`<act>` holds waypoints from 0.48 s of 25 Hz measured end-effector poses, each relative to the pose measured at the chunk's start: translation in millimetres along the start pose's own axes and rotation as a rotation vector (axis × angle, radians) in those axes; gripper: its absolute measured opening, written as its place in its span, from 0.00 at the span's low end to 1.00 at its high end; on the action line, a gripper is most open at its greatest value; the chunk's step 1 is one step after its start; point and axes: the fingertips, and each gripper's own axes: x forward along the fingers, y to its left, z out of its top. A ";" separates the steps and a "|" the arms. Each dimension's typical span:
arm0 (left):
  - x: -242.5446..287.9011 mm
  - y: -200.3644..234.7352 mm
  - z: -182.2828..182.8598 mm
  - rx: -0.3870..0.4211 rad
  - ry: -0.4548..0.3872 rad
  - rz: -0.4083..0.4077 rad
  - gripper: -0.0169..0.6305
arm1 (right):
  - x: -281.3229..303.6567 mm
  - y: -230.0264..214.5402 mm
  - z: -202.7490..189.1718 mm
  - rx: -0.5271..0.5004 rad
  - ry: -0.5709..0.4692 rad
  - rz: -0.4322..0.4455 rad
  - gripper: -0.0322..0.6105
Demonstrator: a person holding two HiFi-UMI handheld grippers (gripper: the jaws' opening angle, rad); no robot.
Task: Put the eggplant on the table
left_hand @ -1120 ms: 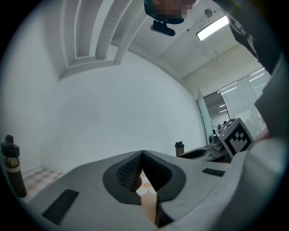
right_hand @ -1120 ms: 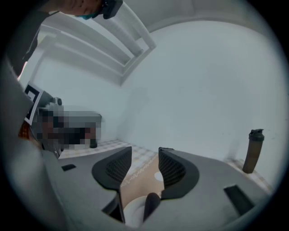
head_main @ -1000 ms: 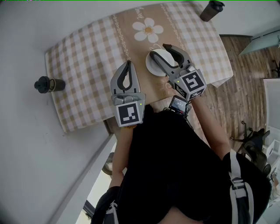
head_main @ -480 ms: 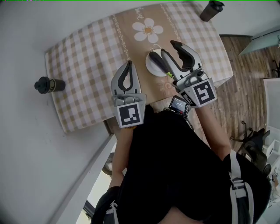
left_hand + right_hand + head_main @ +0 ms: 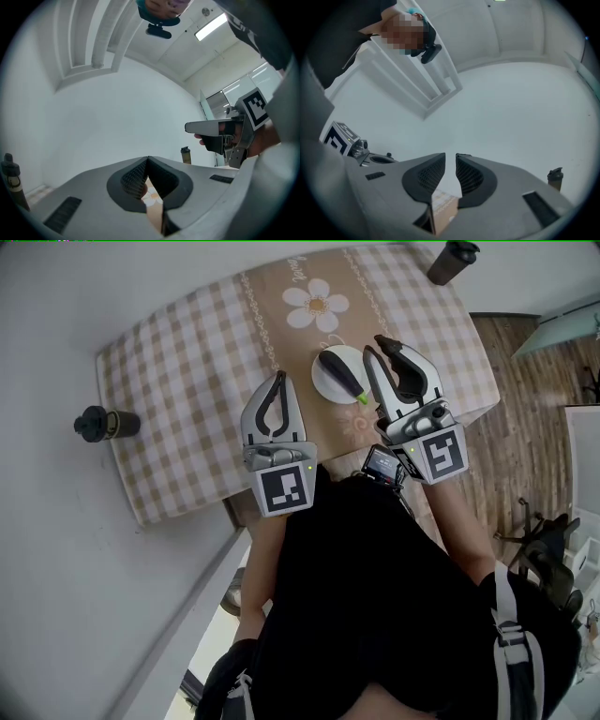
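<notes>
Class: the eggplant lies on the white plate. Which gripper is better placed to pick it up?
Right. The right gripper hovers beside the plate holding the eggplant; its jaws, just closing, are empty and slightly apart. The left gripper is shut and farther off.

The eggplant lies on a plate on the desk; a flask stands beside its left edge, a tumbler by its far right corner

Your left gripper pointed level, jaws together. Your right gripper tilted slightly up; its jaws had just been closing, narrowly apart, empty.
</notes>
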 end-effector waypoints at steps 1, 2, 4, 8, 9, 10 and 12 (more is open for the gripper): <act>0.4 -1.2 -0.1 0.003 0.001 -0.003 0.01 | -0.4 0.0 -0.8 0.000 0.003 0.001 0.16; 1.2 -2.0 0.0 0.002 0.002 -0.006 0.01 | -0.5 -0.2 -2.0 0.002 0.006 0.000 0.16; 2.9 -2.4 -0.1 0.000 0.003 -0.010 0.01 | -0.5 -1.3 -4.4 0.007 0.012 -0.002 0.16; -4.1 -6.0 -1.8 0.010 0.012 -0.016 0.01 | -8.3 1.6 -5.3 0.010 0.014 -0.009 0.13; -9.9 -8.9 -1.6 0.013 0.014 -0.017 0.01 | -14.1 4.1 -4.5 0.010 0.015 -0.011 0.12; -14.5 -10.9 -1.4 0.015 0.015 -0.017 0.01 | -18.7 5.9 -4.1 0.009 0.016 -0.015 0.11; -12.5 -8.8 -2.3 0.014 0.014 -0.015 0.01 | -16.4 4.2 -6.8 0.004 0.022 -0.024 0.06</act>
